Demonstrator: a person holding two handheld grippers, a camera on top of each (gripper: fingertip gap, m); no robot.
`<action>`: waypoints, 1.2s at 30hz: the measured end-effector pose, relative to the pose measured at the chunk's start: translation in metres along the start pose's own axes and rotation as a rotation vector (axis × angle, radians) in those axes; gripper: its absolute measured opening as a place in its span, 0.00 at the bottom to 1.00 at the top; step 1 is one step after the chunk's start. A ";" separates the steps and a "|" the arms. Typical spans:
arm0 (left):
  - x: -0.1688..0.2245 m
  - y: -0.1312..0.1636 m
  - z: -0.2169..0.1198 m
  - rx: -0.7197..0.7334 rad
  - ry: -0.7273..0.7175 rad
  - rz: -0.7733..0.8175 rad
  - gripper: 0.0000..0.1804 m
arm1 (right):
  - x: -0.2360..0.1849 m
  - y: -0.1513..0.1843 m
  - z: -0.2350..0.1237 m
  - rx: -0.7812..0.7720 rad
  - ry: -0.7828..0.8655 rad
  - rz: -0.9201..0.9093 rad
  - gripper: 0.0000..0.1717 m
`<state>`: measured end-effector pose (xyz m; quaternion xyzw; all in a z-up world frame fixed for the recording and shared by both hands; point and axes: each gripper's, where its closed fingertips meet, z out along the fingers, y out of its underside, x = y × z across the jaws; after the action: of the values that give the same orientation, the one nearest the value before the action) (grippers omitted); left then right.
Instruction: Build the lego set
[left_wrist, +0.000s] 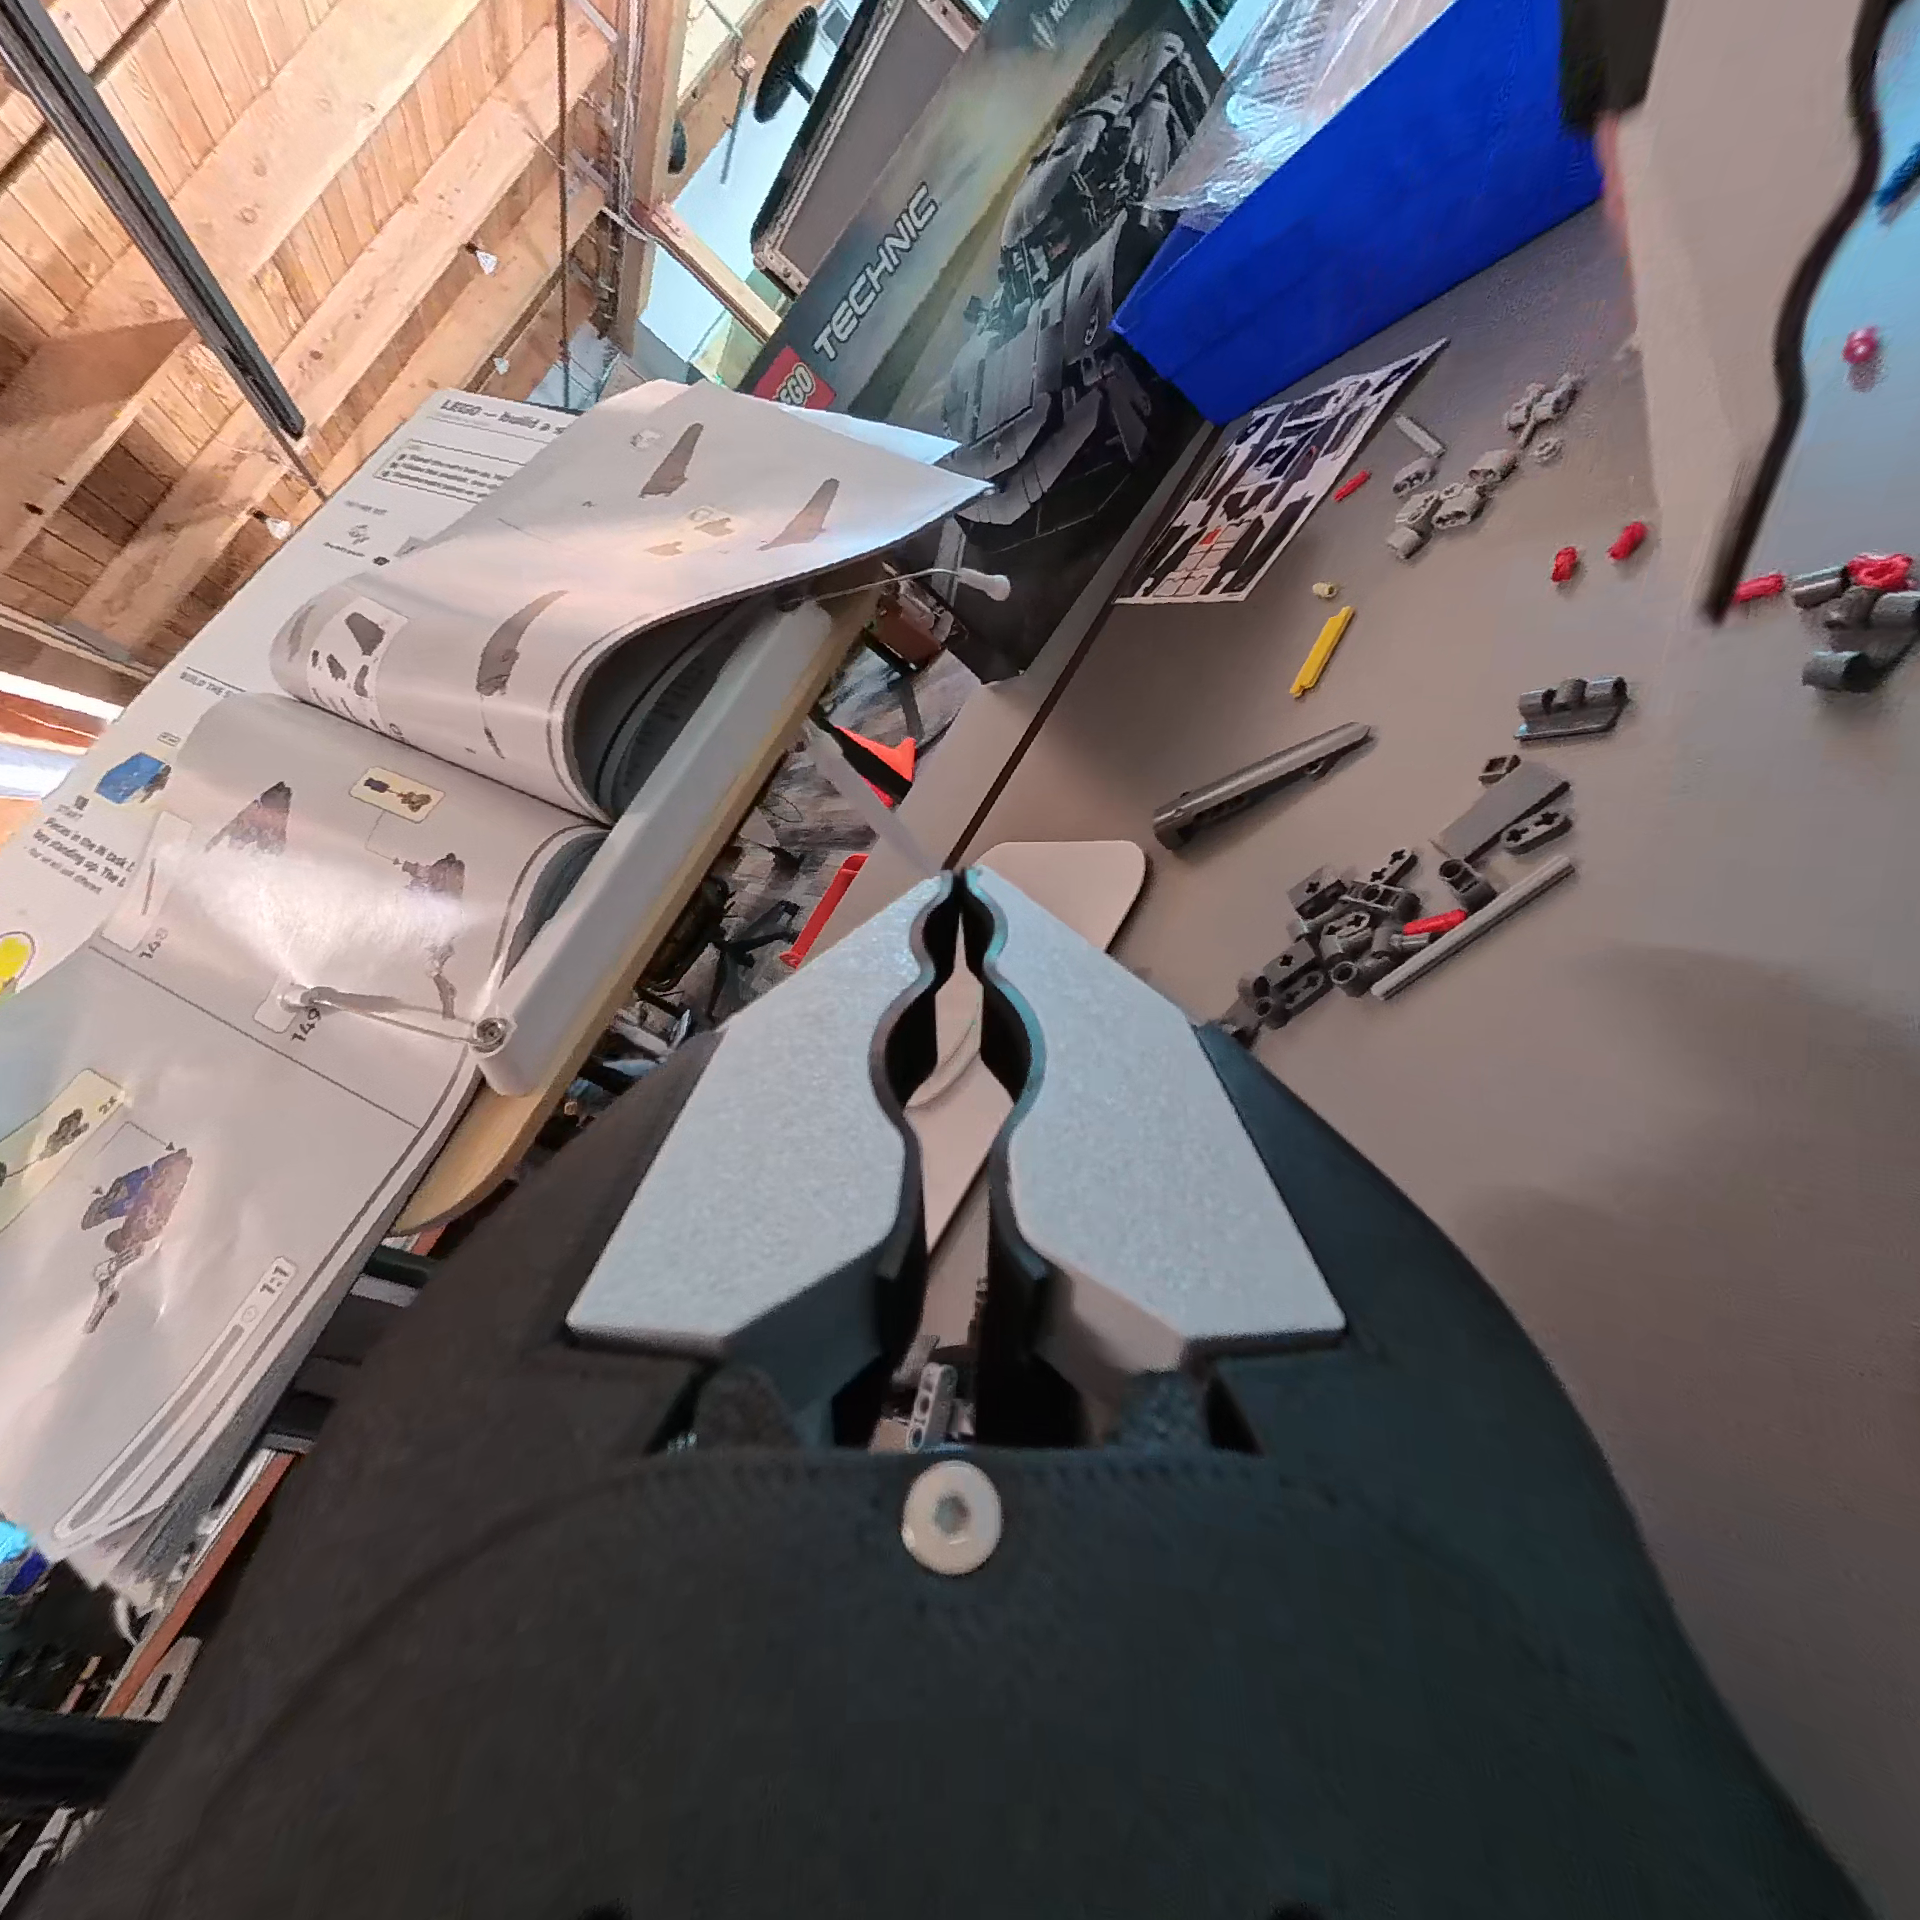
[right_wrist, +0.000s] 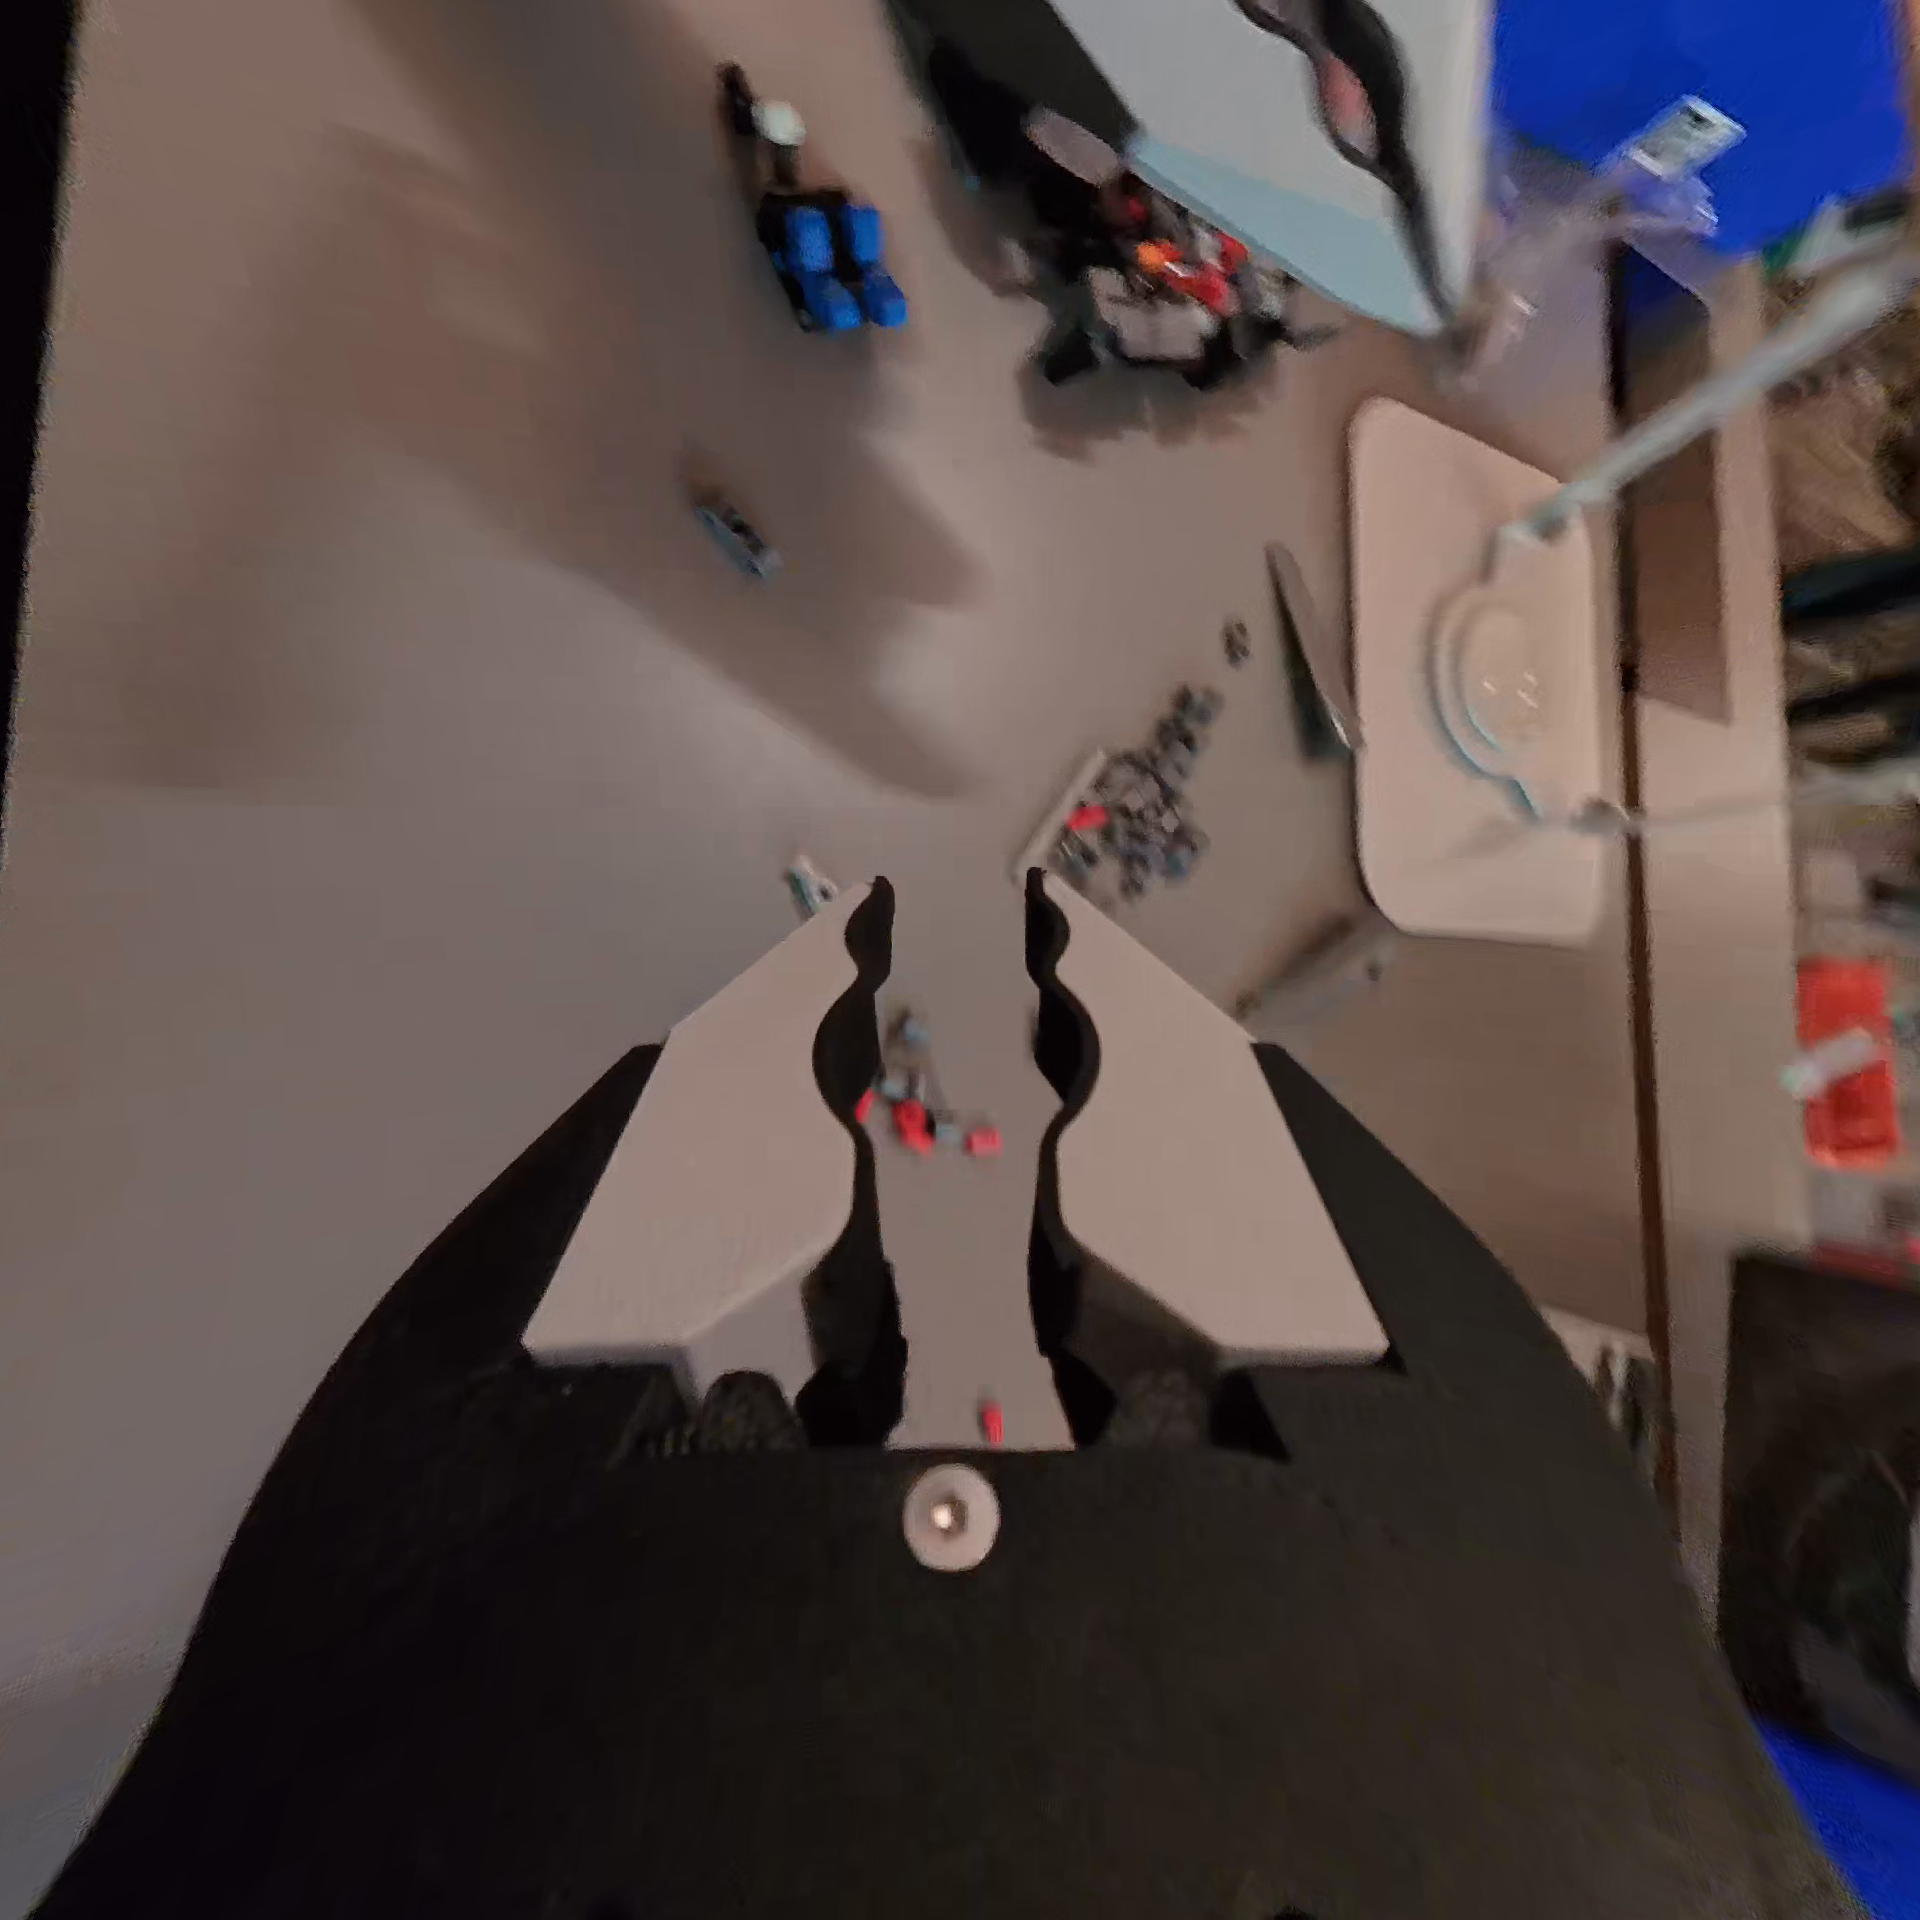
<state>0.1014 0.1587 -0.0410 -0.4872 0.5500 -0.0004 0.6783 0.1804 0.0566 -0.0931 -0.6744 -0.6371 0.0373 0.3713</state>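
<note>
Left tool (left_wrist: 958, 881): clenched, nothing between its tips, above the tabletop (left_wrist: 1558, 1143) edge. Right tool (right_wrist: 956, 888): released, bare, above scattered red and grey parts (right_wrist: 914, 1112).

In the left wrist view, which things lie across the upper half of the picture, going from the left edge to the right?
Open instruction booklet → dark toy box → blue bin → black-and-white sticker sheet → loose grey and red building pieces → the other gripper, blurred.
</note>
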 end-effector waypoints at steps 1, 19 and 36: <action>0.002 0.001 0.000 -0.002 0.004 0.004 0.00 | 0.006 0.009 -0.011 -0.013 0.046 0.032 0.13; 0.021 0.006 0.008 -0.027 0.045 0.035 0.00 | 0.018 0.219 -0.128 -0.358 0.267 0.530 0.11; 0.032 0.012 0.015 -0.048 0.074 0.061 0.00 | -0.009 0.277 -0.104 -0.438 0.191 0.637 0.08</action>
<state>0.1191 0.1571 -0.0740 -0.4862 0.5892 0.0155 0.6451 0.4631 0.0259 -0.1739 -0.9020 -0.3515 -0.0490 0.2460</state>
